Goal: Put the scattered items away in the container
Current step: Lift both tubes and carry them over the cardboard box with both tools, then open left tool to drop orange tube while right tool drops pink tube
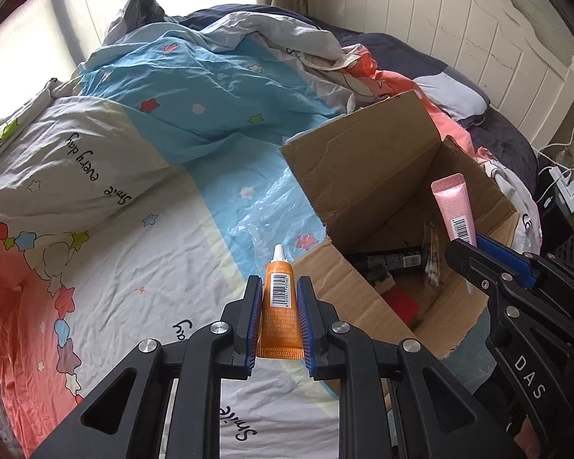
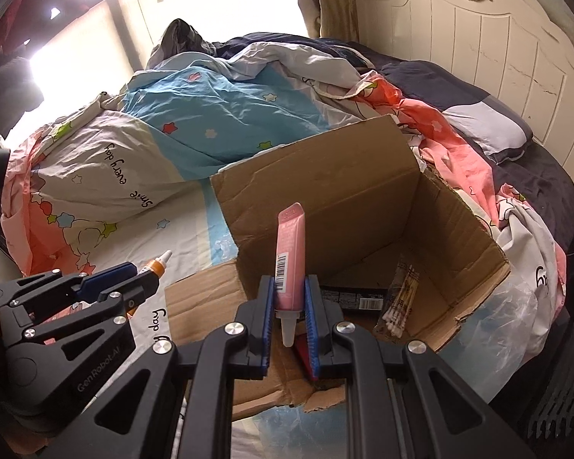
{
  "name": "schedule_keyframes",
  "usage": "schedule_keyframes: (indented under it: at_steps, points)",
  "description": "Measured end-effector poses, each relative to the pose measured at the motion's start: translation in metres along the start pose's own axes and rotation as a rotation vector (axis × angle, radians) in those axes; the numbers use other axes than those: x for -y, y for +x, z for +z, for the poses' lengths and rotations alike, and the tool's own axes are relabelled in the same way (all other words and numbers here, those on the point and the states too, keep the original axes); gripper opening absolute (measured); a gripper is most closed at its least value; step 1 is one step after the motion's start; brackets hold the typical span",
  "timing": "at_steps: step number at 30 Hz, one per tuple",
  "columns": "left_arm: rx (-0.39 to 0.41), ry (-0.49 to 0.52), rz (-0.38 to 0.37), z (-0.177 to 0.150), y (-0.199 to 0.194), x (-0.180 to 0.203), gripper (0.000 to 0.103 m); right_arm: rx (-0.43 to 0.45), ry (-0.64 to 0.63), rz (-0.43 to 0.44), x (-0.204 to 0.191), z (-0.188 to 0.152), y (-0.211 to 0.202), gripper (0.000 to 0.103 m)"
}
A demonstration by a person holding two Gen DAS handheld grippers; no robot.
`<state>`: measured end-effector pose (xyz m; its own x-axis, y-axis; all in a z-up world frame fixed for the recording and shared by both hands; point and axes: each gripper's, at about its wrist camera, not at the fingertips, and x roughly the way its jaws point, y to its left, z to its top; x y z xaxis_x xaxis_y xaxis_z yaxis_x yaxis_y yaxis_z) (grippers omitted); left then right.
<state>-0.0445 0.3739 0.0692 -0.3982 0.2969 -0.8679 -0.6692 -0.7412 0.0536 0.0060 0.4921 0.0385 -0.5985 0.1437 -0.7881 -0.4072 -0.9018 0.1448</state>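
My left gripper (image 1: 279, 290) is shut on an orange tube (image 1: 280, 308) with a white cap pointing forward, held above the bed just left of the open cardboard box (image 1: 367, 176). My right gripper (image 2: 289, 290) is shut on a pink tube (image 2: 290, 256), cap toward the camera, held over the box (image 2: 325, 199). Inside the box lie a black carton (image 2: 357, 296), a bag of cotton swabs (image 2: 398, 298) and something red (image 1: 401, 304). The right gripper with the pink tube (image 1: 453, 206) shows in the left wrist view; the left gripper (image 2: 134, 275) shows in the right wrist view.
The box stands on a bed with a rumpled star-print quilt (image 1: 195, 88). Clear plastic film (image 1: 271, 210) lies left of the box, and a plastic bag (image 2: 509, 317) to its right. A white headboard (image 2: 497, 57) rises at the back right. Dark pillows (image 2: 497, 130) lie near it.
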Motion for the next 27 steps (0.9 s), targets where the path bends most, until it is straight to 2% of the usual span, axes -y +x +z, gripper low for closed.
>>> schedule_keyframes:
  at_steps: [10, 27]
  points:
    - [0.0, 0.062, -0.04, 0.02, 0.012, 0.039, 0.019, 0.001, 0.04, -0.035, 0.032, 0.002, 0.003, 0.015]
    - [-0.019, 0.119, -0.058, 0.044, 0.046, 0.077, 0.019, -0.025, 0.078, -0.061, 0.072, 0.005, 0.026, 0.015]
